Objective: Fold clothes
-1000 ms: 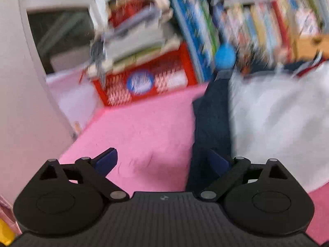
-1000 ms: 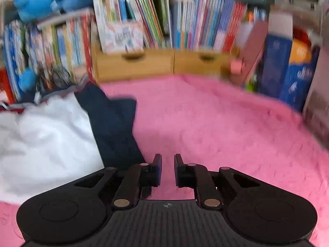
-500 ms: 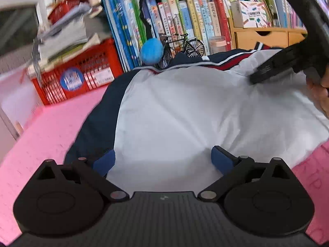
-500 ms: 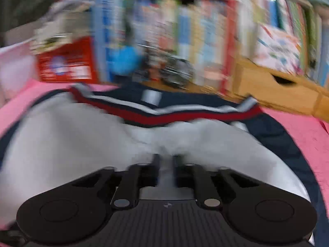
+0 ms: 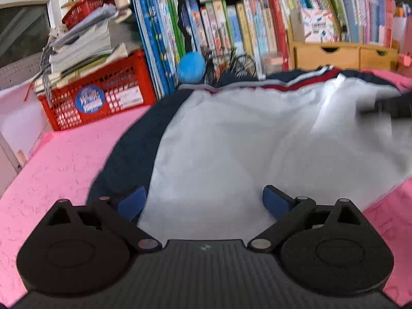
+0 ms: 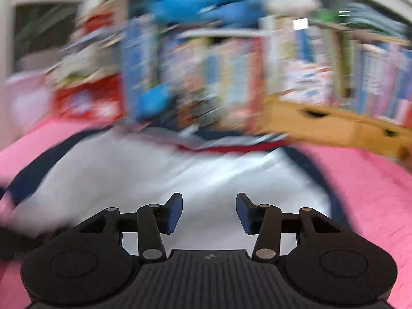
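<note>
— What's different on my right gripper (image 6: 209,212)?

— I had its jaws nearly together half a second ago; now they stand apart with the white of the jacket (image 6: 159,177) showing between them. Its view has also gone from fairly sharp a second ago to heavily smeared.

— And my left gripper (image 5: 204,202)?

— A second ago I had it over the pink cloth (image 5: 59,159) beside the jacket's navy sleeve. Since then it has swung over the white panel. The right gripper showed high on its right edge half a second ago; now it is a dark blur lower on that edge.
</note>
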{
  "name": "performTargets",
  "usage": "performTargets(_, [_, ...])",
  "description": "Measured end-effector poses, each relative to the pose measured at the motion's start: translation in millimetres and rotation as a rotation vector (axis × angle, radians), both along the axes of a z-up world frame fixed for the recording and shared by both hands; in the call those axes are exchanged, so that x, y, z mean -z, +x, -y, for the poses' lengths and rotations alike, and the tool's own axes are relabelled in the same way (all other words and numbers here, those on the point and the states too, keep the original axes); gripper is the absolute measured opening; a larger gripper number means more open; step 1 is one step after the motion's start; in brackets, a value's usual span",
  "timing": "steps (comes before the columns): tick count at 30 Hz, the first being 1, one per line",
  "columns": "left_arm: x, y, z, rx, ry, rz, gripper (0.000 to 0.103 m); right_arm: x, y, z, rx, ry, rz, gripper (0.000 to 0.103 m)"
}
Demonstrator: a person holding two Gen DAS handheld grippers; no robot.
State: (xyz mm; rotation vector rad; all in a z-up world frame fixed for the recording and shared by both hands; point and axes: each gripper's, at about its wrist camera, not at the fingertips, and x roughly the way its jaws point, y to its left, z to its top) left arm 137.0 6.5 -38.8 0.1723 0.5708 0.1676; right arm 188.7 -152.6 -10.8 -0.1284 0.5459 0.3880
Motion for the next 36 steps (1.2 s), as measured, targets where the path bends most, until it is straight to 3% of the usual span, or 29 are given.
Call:
performTargets(3, [-23.5, 8.8, -7.9, -0.002, 0.021, 0.069, 0.099, 17.8, -15.2, -15.0, -0.033, -0.077, -0.021, 0.050])
performTargets(6, [-41.7, 36.1, -19.6, -0.031, 0.043, 0.106, 0.099, 24.6, -9.5, -16.5, -0.007, -0.061, -0.049, 0.052])
performTargets(8, [-39.8, 63.3, -26.3, -0.065, 0.069, 0.077, 0.099, 27.8, -8.2, -15.9, 0.007, -0.046, -0.052, 0.056])
performTargets(13, [-0.8, 126.3, -53.7, -0.174, 0.258, -0.029, 0.103, 34.3, -7.2, -12.5, 0.022, -0.020, -0.062, 0.059])
performTargets(19, [-6.9, 140.4, -73.9, -0.244, 0.250, -0.058, 0.103, 35.9, -2.7, -8.2, 0.029, 0.005, -0.082, 0.062])
performTargets(22, [-25.0, 127.6, -74.8, -0.259, 0.221, -0.026, 0.100, 35.9, -2.6, -7.6, 0.031, 0.008, -0.085, 0.063])
performTargets(28, [-52.6, 76.9, -62.3, -0.172, 0.180, 0.043, 0.100, 34.9, -1.9, -5.2, 0.036, 0.016, -0.092, 0.066])
performTargets(33, [-62.3, 17.0, -50.2, -0.090, 0.090, 0.040, 0.101, 28.9, -13.7, 2.3, 0.054, 0.035, -0.077, 0.066])
performTargets(36, [-59.8, -23.7, -40.4, -0.049, 0.051, 0.029, 0.102, 16.0, -41.5, 18.9, 0.059, 0.072, -0.051, 0.069])
